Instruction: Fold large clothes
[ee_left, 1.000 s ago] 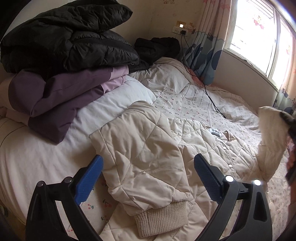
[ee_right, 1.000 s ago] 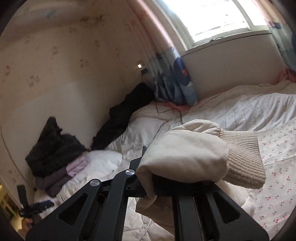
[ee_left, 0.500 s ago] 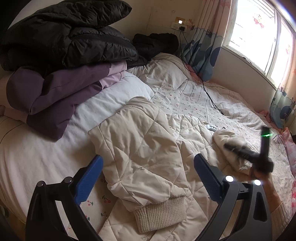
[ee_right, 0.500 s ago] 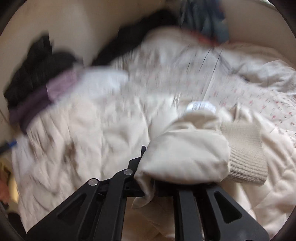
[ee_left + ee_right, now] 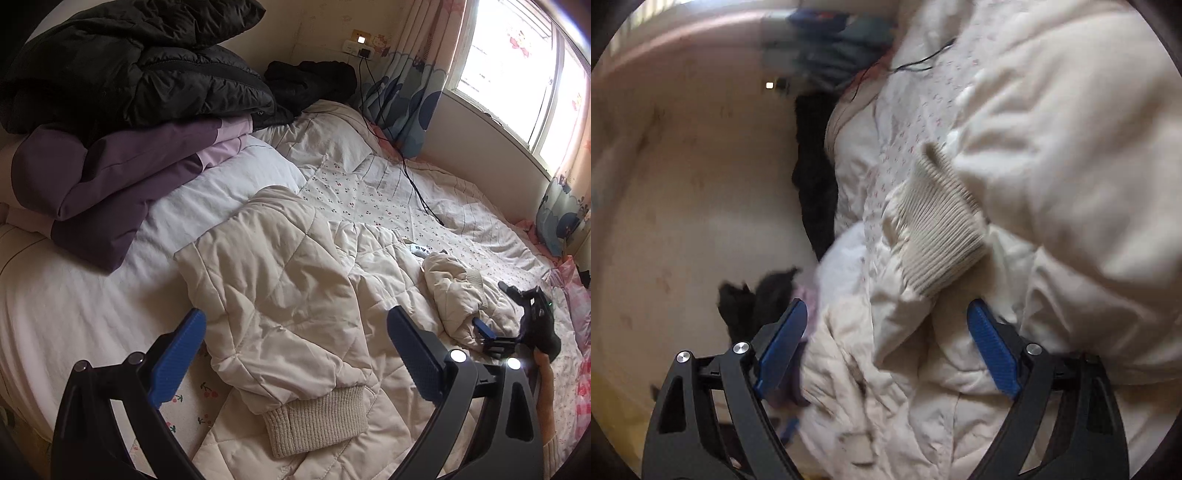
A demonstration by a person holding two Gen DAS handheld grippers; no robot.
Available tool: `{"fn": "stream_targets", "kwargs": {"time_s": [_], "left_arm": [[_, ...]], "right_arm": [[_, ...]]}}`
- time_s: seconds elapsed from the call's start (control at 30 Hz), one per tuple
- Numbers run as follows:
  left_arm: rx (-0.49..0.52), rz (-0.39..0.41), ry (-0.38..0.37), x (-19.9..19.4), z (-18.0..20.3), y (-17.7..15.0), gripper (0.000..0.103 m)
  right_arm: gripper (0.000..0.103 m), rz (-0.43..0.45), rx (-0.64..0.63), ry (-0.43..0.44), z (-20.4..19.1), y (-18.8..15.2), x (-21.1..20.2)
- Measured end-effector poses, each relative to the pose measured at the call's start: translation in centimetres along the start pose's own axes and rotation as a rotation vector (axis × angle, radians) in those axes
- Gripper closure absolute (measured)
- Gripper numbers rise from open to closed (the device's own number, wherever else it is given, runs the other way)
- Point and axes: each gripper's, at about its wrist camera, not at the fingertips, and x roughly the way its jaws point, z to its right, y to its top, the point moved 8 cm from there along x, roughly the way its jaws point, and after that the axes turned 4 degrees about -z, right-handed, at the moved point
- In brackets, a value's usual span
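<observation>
A cream quilted jacket (image 5: 280, 295) lies spread on the bed. Its near sleeve with a ribbed cuff (image 5: 314, 421) points toward my left gripper (image 5: 295, 354), which is open and empty above it. The other sleeve (image 5: 454, 295) lies bunched on the jacket's right side. My right gripper (image 5: 487, 332) sits just beside that sleeve in the left wrist view. In the right wrist view the right gripper (image 5: 886, 350) is open, tilted, with the sleeve's ribbed cuff (image 5: 938, 229) lying free just beyond its blue pads (image 5: 993, 354).
A stack of folded purple (image 5: 110, 184) and black jackets (image 5: 140, 74) sits at the bed's left. Another black garment (image 5: 310, 81) lies by the wall. A black cable (image 5: 406, 166) runs across the floral quilt (image 5: 388, 199). Curtains and window stand at right.
The right gripper carried the sleeve down onto the jacket, then opened and let it go. The right wrist view has rolled sideways. The left gripper stayed open and still.
</observation>
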Motion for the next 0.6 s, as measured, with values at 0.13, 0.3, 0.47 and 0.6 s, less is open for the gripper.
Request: {"fn": "stream_targets", "kwargs": {"time_s": [0.13,0.3,0.47,0.6], "left_arm": [[-0.014,-0.002,-0.012,-0.1,-0.1,0.1,0.009],[-0.037,-0.005,-0.02,-0.2,-0.6,0.2,0.008],[-0.072,-0.032,-0.044,0.2,-1.1,0.1,0.008],[-0.074,-0.024,-0.029,0.1,-1.4,0.2,0.008]], "right_arm": [[0.018,0.048,0.041,0.022,-0.2,1.6,0.9],[0.018,-0.088,-0.242,0.014,-7.9,-1.1,8.1],[0.017,-0.429,-0.427,-0.177,-9.0,-7.2,15.9],[0.015,-0.134,-0.489,-0.14,-10.2,-4.1,11.5]]}}
